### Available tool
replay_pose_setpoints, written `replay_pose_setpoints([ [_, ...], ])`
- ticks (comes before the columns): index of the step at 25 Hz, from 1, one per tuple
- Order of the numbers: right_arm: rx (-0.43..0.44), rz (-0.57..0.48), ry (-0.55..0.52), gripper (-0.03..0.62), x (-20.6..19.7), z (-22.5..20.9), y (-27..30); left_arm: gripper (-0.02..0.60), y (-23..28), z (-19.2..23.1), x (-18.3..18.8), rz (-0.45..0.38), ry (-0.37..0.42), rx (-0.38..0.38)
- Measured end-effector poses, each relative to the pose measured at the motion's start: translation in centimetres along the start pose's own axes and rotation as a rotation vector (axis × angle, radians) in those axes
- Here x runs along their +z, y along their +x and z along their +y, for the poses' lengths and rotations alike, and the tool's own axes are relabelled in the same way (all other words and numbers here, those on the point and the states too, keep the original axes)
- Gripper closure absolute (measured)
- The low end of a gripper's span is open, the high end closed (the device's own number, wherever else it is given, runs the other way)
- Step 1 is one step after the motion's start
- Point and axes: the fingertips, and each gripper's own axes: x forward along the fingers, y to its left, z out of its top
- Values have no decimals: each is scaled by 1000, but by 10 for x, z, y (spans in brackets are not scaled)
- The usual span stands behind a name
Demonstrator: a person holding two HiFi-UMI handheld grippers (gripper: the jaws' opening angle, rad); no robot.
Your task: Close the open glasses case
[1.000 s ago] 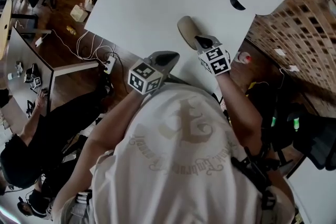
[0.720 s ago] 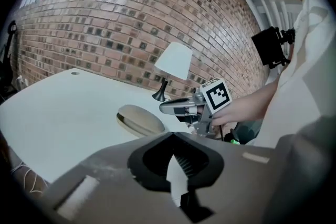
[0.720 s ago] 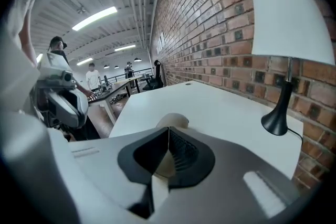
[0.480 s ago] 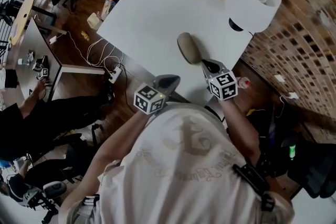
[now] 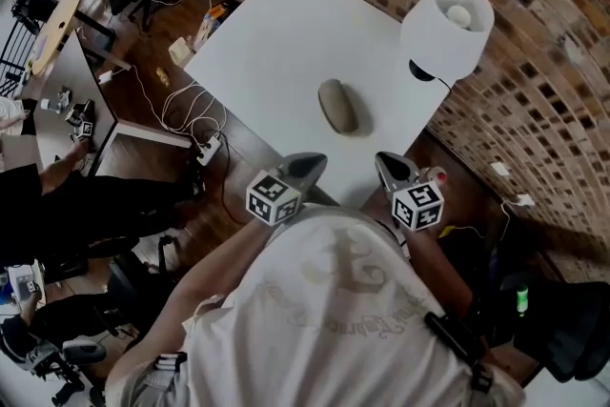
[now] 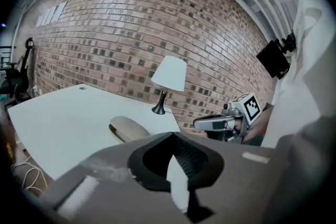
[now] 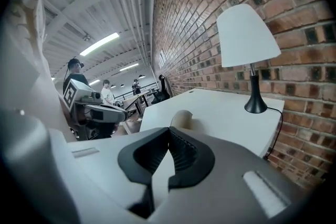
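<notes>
At the worktop's (image 5: 276, 43) near edge, left gripper (image 5: 317, 159) and right gripper (image 5: 383, 159) hover, fingers (image 7: 181, 155) pressed together and empty, since the glasses case (image 5: 337, 106) already looks closed.

Beige glasses case (image 5: 337, 106), white table (image 5: 276, 43), white lamp (image 5: 448, 29), red-brown brick wall (image 5: 534, 62).

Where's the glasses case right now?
Head view, centre: the glasses case lies on the white table, down-left of the lamp, beyond the left gripper and right gripper, touching neither.

Matt glasses case (image 5: 337, 106) on a smooth table (image 5: 276, 43); rough brick wall (image 5: 562, 62).
</notes>
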Motion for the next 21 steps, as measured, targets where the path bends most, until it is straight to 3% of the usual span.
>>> replay_pose_setpoints([
  [21,-48,-70,43,586,-8,-2,-16,575,16,3,-24,43,-33,-69],
])
